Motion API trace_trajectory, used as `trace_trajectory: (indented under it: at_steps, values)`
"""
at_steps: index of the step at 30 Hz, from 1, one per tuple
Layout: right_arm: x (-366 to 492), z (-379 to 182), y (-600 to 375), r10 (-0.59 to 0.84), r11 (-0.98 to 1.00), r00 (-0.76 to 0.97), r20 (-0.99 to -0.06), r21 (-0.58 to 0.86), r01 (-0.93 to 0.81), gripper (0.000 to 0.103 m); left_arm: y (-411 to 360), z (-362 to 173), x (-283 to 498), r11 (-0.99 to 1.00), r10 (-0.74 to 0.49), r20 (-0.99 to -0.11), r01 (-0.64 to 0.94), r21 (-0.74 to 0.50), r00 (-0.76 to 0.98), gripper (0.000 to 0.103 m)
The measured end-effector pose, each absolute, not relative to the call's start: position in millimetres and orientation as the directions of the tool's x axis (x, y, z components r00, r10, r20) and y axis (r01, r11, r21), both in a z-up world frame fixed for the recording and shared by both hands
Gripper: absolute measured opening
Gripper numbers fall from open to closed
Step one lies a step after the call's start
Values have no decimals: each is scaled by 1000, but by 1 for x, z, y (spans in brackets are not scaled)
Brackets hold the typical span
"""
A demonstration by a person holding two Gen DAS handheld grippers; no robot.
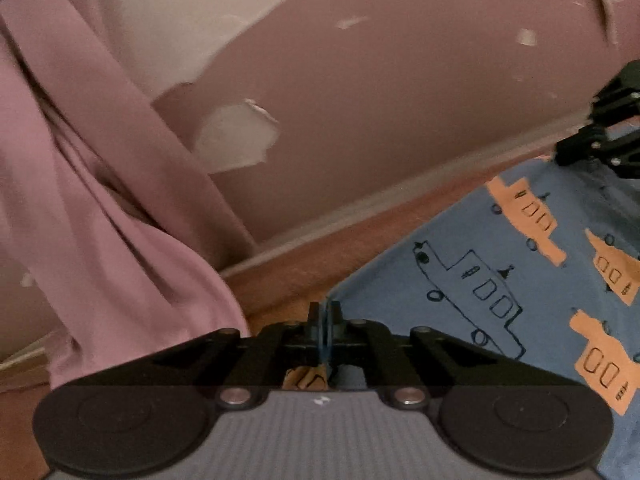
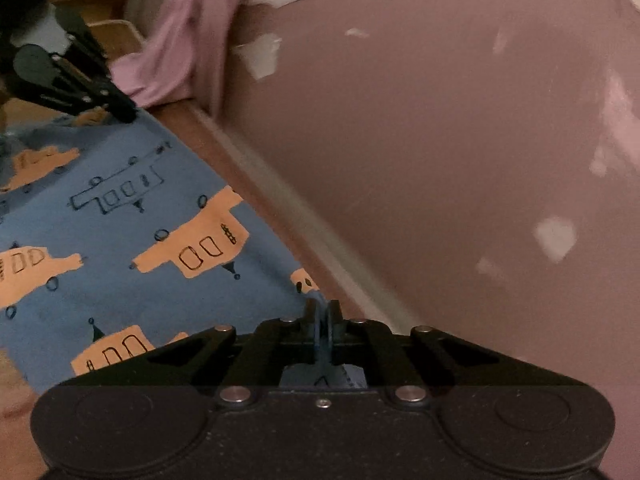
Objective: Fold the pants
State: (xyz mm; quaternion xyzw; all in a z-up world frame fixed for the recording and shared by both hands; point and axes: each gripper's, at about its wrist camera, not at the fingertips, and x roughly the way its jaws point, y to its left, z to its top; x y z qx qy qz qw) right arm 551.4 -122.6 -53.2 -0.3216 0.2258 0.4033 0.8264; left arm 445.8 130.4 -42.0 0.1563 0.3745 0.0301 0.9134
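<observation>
Both my left gripper [image 1: 325,316] and right gripper [image 2: 322,316] clamp pants [image 1: 500,280] corners at 12 o'clock; folding barely begun.

Blue cotton pants [image 1: 472,248]: mid-blue ground, printed with flat orange vehicle shapes carrying dark window outlines, plus the same vehicles drawn as dark outline only; small dark rings scattered between. Same print in right wrist view [image 2: 120,240]. Matte black two-finger left gripper [image 1: 325,312], grey ribbed body behind it. Matte black right gripper [image 2: 323,312], body black with fine speckle. Mauve-pink draped cloth [image 1: 80,184], plain, no pattern. Dusty pink painted wall [image 2: 420,128] with pale off-white patches where paint is gone. Reddish-brown floor strip [image 1: 280,280], pale skirting above it.
</observation>
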Motion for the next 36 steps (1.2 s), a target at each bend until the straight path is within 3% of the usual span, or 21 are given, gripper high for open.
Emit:
trace_trajectory:
  at_steps: [5,11,12,14,15,16,18,23,26,27,28,30,32,36]
  values:
    - [574,-68,-87,462,469,618,-636,-416,-779,2,128,-55,462,926,270,-650,-6,378,710,2]
    - [591,-79,-73,453,461,603,-656,-406,-789,3,138,-70,467,925,238,-678,49,376,695,2]
    - [592,-77,-74,457,461,593,-662,-394,-795,6,140,-70,467,929,229,-685,56,367,692,3]
    - [599,-70,-81,478,465,575,-664,-364,-807,26,147,-68,466,937,200,-686,69,344,699,10]
    - [596,-65,-90,484,472,577,-658,-359,-805,40,151,-66,467,942,188,-688,70,328,701,15]
    - [598,-60,-96,490,484,578,-653,-347,-803,46,157,-64,467,950,171,-692,70,306,702,18]
    - [605,-50,-103,522,509,550,-652,-280,-814,47,167,-61,466,962,139,-704,73,263,697,31]
    - [630,-48,-105,583,539,429,-690,-66,-840,49,185,-61,462,982,69,-743,85,166,665,32]
    - [632,-56,-92,559,530,388,-733,-44,-847,46,188,-61,462,985,45,-761,98,143,648,32]
    - [631,-61,-87,547,525,380,-746,-47,-850,42,187,-61,462,983,45,-764,107,148,643,32]
    - [629,-62,-88,555,522,377,-742,-42,-852,30,186,-61,462,981,48,-766,114,156,641,31]
    - [625,-62,-84,553,516,375,-744,-48,-855,14,185,-61,463,981,34,-775,129,148,631,11]
    - [619,-62,-82,543,505,387,-745,-79,-860,3,180,-61,465,979,32,-781,138,151,624,4]
    - [606,-58,-89,551,533,427,-717,-91,-841,1,171,-59,459,971,70,-753,129,202,654,2]
